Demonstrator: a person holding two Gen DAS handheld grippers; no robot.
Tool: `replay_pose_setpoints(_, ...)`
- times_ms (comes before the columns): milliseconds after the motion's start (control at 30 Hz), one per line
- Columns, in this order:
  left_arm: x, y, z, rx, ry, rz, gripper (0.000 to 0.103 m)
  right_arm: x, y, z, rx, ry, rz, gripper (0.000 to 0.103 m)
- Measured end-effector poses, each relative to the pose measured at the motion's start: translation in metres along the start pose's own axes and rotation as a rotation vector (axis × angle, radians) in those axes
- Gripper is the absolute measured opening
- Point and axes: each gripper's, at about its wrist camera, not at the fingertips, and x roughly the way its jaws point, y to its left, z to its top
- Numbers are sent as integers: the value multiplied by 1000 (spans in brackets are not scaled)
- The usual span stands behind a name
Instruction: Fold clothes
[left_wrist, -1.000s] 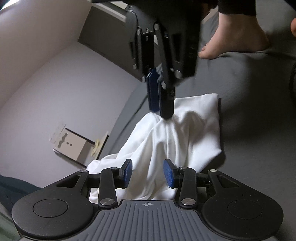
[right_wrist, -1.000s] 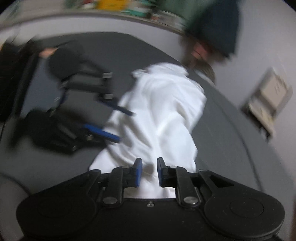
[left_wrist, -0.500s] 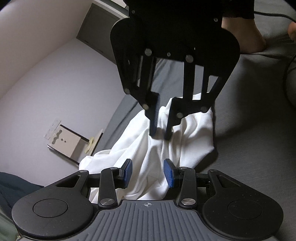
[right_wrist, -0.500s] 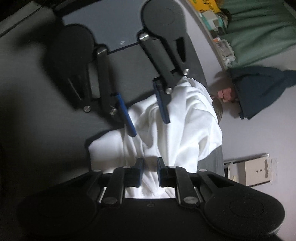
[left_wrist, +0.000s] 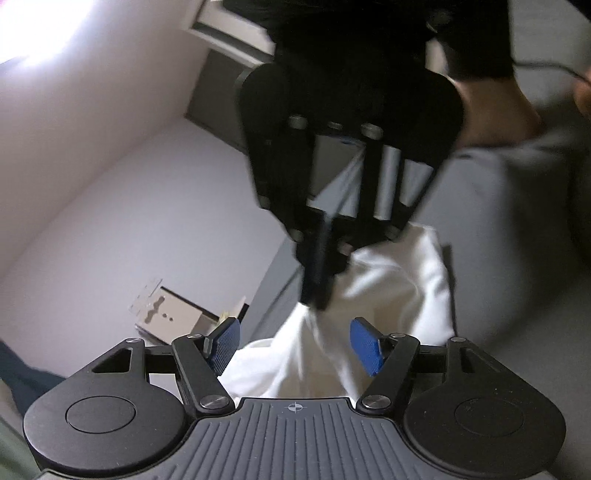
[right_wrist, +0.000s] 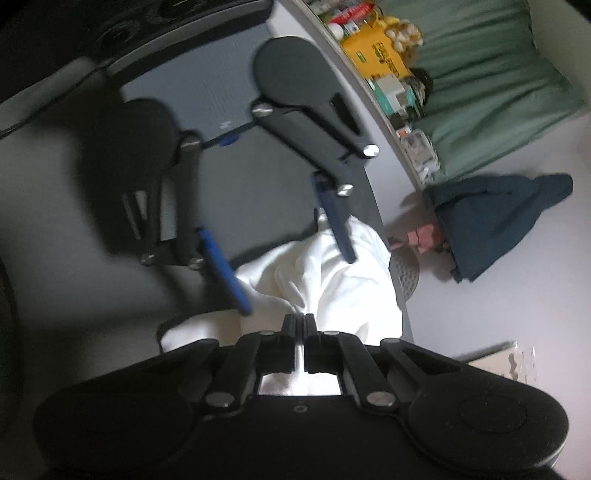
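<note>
A crumpled white garment (left_wrist: 391, 284) lies on a grey mattress (left_wrist: 517, 229). In the left wrist view my left gripper (left_wrist: 295, 347) is open, its blue pads (left_wrist: 225, 345) wide apart just above the near part of the cloth and holding nothing. Opposite it, my right gripper (left_wrist: 317, 291) points down with its fingers together, pinching a raised peak of the garment. In the right wrist view the right gripper (right_wrist: 299, 325) is shut on the white garment (right_wrist: 332, 280), and the left gripper (right_wrist: 297, 284) hangs open over the cloth.
A person's bare foot (left_wrist: 495, 118) rests on the mattress behind the right gripper. On the pale floor beside the bed are a cardboard box (left_wrist: 173, 314), a dark blue garment (right_wrist: 498, 221) and green fabric (right_wrist: 498, 85). A cluttered ledge with a yellow box (right_wrist: 380, 55) runs along the far side.
My left gripper's pads have spread much wider. The right gripper's fingers have come together on the cloth and pulled a peak of it up.
</note>
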Motion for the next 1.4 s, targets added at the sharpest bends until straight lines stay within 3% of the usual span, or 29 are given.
replay_pose_setpoints(233, -11, -6, 6, 69, -23, 2, 66, -11, 4, 3, -69, -69, 2, 4)
replay_pose_setpoints(400, 0, -11, 4, 81, 10, -14, 41, -8, 3, 9, -58, -79, 38, 4)
replay_pose_setpoints(567, 11, -13, 0, 78, 46, -49, 31, 0, 2, 8, -50, -40, 58, 4)
replay_pose_setpoints(700, 18, -15, 0, 71, 65, -56, 31, 5, 0, 3, -24, 15, 62, 10)
replay_pose_setpoints(1033, 20, -16, 7, 58, 58, -58, 31, 15, 0, -7, 1, 112, 83, 10)
replay_pose_setpoints(1200, 24, -26, 11, 106, 37, -27, 32, 11, -3, -9, 0, 83, 72, 7)
replay_pose_setpoints(1400, 23, -30, 20, 123, -16, -24, 32, 0, 10, -8, -129, 11, 36, 7)
